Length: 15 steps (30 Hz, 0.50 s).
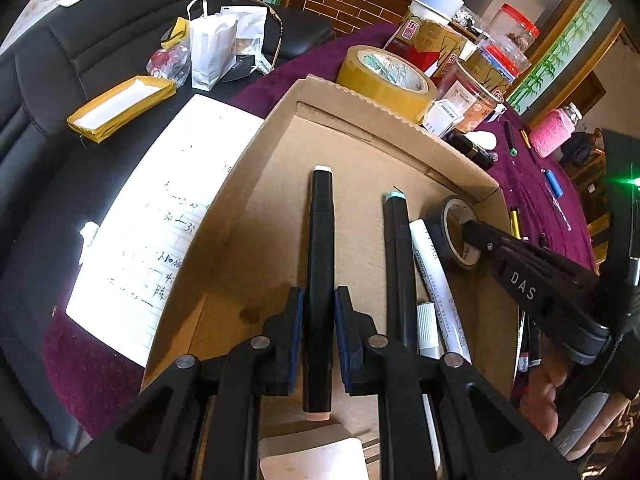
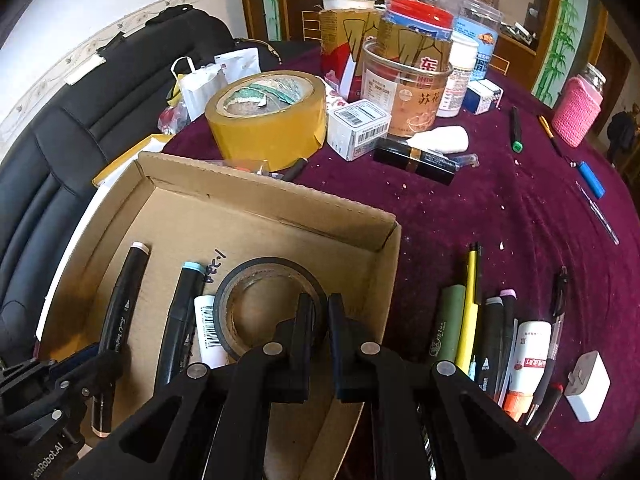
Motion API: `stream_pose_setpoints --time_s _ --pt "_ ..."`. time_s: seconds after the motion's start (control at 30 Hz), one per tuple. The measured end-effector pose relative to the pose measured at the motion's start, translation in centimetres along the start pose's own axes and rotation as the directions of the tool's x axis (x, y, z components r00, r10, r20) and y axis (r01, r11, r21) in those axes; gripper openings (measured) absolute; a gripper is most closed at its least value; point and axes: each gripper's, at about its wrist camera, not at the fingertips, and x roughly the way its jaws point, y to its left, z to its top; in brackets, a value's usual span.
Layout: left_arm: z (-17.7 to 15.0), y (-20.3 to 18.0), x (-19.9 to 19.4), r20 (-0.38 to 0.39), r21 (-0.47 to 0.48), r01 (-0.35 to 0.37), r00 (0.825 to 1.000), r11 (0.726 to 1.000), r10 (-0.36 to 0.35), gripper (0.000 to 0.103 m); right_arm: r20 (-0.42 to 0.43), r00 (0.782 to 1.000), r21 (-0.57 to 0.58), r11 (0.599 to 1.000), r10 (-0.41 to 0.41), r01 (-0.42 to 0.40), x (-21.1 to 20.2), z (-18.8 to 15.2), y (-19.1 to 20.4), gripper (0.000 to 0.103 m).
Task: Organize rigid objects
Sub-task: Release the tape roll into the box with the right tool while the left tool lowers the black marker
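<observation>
Cardboard tray [image 2: 256, 216] takes up most of the table's near edge, sitting partly on a handwritten sheet [image 1: 160, 216], and that is the first worry: it is light and could slide if either tool drags on it. Next down in size, the black tape roll [image 2: 240, 292] lies flat in the tray's right corner, its near wall pinched in the narrow right gripper [image 2: 319, 320], one jaw inside the ring and one outside. Lifted by that thin wall, the roll could swing and knock the pens lying just beside it. The left gripper [image 1: 318, 312] is closed on the black marker [image 1: 320, 240], held along the tray floor near its left side. A second marker with a pale blue cap [image 1: 396, 248] and a white pen [image 1: 434, 272] lie between the two tools, so they risk being nudged out of line.
</observation>
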Motion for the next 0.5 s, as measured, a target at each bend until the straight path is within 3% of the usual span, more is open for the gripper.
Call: stream_pose_setpoints --time_s 0.2,0.3,0.37,0.5 --pt "-0.1 -0.1 0.0 0.005 0.015 -0.014 1.000 1.000 0.014 0.016 0.010 1.000 -0.010 1.000 0.007 -0.007 0.2 0.0 0.1 0.010" --pt "0.1 0.2 -0.1 0.002 -0.003 0.006 1.000 1.000 -0.006 0.030 0.019 0.999 -0.008 0.999 0.036 -0.036 0.1 0.0 0.0 0.013" --pt "0.0 0.5 -0.4 0.011 -0.018 0.010 1.000 1.000 -0.010 0.046 0.027 0.997 -0.004 0.997 0.071 -0.071 0.0 0.0 -0.2 0.019" --pt "-0.8 0.7 -2.1 0.052 -0.043 0.025 0.998 0.999 -0.023 0.046 0.086 0.990 0.009 0.994 0.110 -0.111 -1.5 -0.1 -0.8 0.032"
